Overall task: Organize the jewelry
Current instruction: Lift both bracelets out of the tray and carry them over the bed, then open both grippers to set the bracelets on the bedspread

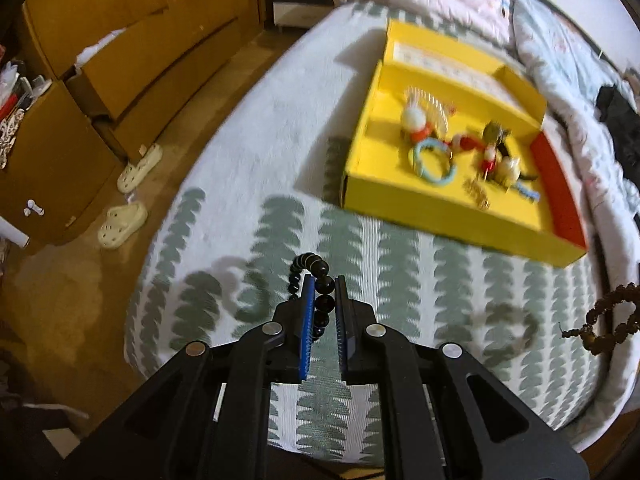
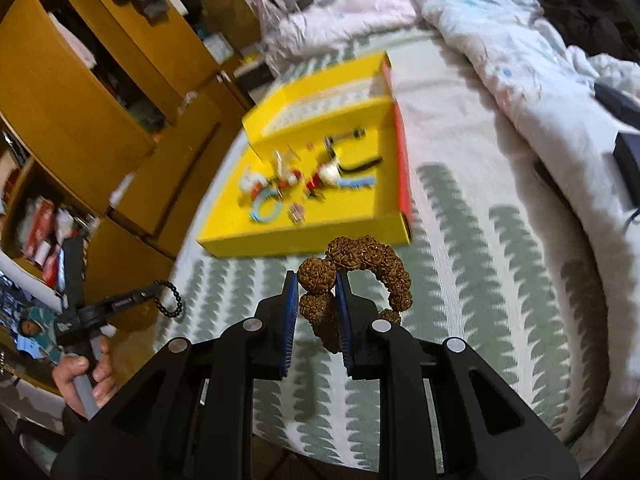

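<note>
A big bed cover (image 1: 280, 128) with green leaf shapes is filling the middle. Two white shoes (image 1: 132, 196) are sitting on the floor at nine o'clock. Brown wooden cupboards (image 1: 132, 52) are standing at ten o'clock. A soft, crumpled blanket (image 2: 500, 40) is lying at one o'clock with black clothes (image 2: 584, 8) resting on it.

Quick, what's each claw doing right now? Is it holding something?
Left gripper: closed on the black bead bracelet.
Right gripper: closed on the brown bumpy bead bracelet.
</note>
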`<act>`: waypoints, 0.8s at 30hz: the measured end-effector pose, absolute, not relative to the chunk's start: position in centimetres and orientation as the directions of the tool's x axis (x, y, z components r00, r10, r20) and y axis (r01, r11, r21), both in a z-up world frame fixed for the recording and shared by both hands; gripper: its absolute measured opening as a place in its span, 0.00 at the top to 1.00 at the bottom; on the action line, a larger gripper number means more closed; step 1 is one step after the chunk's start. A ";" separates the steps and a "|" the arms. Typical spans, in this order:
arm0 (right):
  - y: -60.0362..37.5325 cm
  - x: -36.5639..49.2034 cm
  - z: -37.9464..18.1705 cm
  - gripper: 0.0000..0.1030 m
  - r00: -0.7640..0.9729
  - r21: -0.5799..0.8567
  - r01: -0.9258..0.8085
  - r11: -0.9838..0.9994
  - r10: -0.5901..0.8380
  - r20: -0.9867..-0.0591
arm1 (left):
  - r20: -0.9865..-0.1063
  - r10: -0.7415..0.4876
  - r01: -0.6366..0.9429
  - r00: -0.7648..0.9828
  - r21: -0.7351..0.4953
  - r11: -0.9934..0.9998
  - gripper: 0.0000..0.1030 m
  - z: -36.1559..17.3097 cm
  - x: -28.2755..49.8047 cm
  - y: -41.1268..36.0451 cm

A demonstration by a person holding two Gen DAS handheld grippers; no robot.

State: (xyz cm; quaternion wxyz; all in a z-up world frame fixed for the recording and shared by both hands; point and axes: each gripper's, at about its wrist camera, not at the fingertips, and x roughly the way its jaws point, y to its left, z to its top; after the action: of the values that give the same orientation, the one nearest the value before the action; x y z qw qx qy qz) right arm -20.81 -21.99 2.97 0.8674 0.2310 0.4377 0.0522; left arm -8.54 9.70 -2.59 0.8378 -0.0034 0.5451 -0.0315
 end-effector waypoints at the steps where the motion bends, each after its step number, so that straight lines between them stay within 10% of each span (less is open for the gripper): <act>1: -21.7 -20.5 2.2 0.81 0.598 0.442 0.115 0.890 0.293 -0.746 | -0.918 -0.050 0.055 0.393 -0.031 0.998 0.91 -3.2 -8.3 9.3; 24: -15.2 -12.9 -6.6 0.79 0.400 0.413 0.083 0.907 0.349 -0.848 | -0.968 -0.086 0.206 0.236 -0.036 0.978 0.83 -10.1 -6.9 3.4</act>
State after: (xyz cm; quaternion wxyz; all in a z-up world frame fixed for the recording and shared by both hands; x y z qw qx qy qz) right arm -12.93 -15.17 -6.57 0.8125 0.1994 0.5417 0.0819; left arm -6.93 3.39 -10.13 0.7847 0.0494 0.6108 -0.0930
